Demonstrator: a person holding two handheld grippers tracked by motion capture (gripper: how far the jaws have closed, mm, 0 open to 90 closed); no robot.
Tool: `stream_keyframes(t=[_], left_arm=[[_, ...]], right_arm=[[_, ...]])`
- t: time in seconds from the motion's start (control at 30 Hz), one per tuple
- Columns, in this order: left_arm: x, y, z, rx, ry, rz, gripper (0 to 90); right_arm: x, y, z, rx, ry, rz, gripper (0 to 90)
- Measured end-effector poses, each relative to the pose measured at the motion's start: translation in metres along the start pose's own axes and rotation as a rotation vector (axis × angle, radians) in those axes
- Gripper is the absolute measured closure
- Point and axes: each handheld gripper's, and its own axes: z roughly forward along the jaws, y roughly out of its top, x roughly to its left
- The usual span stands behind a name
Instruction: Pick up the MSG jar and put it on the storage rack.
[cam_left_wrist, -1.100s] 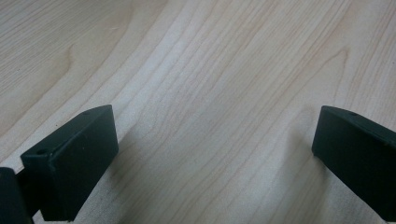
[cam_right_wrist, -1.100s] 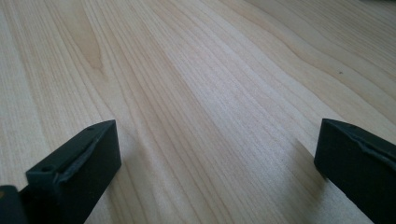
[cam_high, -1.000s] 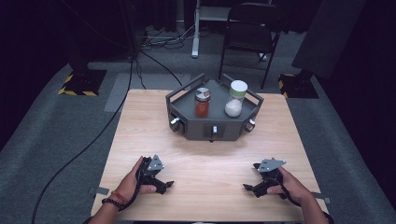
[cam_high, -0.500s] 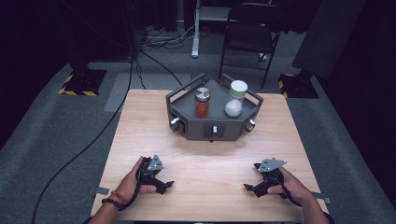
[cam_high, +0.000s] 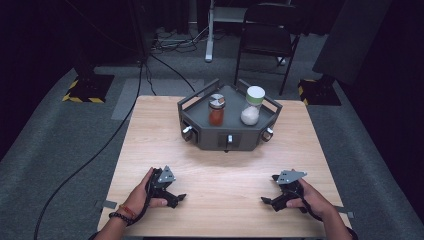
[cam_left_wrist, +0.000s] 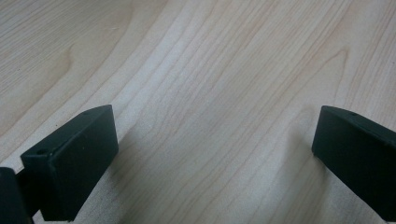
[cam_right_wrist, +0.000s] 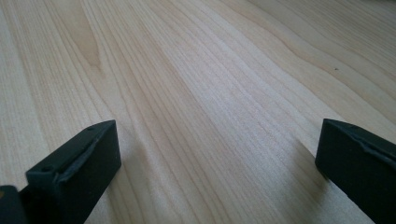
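Observation:
A dark grey tray (cam_high: 200, 132) with raised rails stands at the back middle of the wooden table (cam_high: 150, 130). On it are a jar of red powder with a grey-and-red lid (cam_high: 216, 111) and a jar of white powder with a white lid (cam_high: 252, 106). My left gripper (cam_high: 177, 198) rests on the table near the front left, held by a hand, pointing right. My right gripper (cam_high: 267, 201) rests near the front right, pointing left. Both are open with bare wood between their jaws, as the left gripper (cam_left_wrist: 212, 154) view and the right gripper (cam_right_wrist: 217, 158) view show.
A black cable (cam_high: 100, 150) runs across the grey carpet left of the table. A dark chair (cam_high: 270, 30) and stand legs are behind the table. Yellow-black striped bases (cam_high: 85, 90) sit at both back corners.

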Motion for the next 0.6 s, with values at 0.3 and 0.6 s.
stream_keyframes(t=[0.3,0.6], left_arm=[[0.0008,0.0003,0.0001,0.001,-0.003,0.004,0.1],[0.0010,0.0004,0.0001,0.001,-0.003,0.004,0.0]], right_arm=[[-0.0003,0.0001,0.0000,0.000,0.001,-0.001,0.0],[-0.0004,0.0001,0.0000,0.000,0.002,-0.002,0.0]])
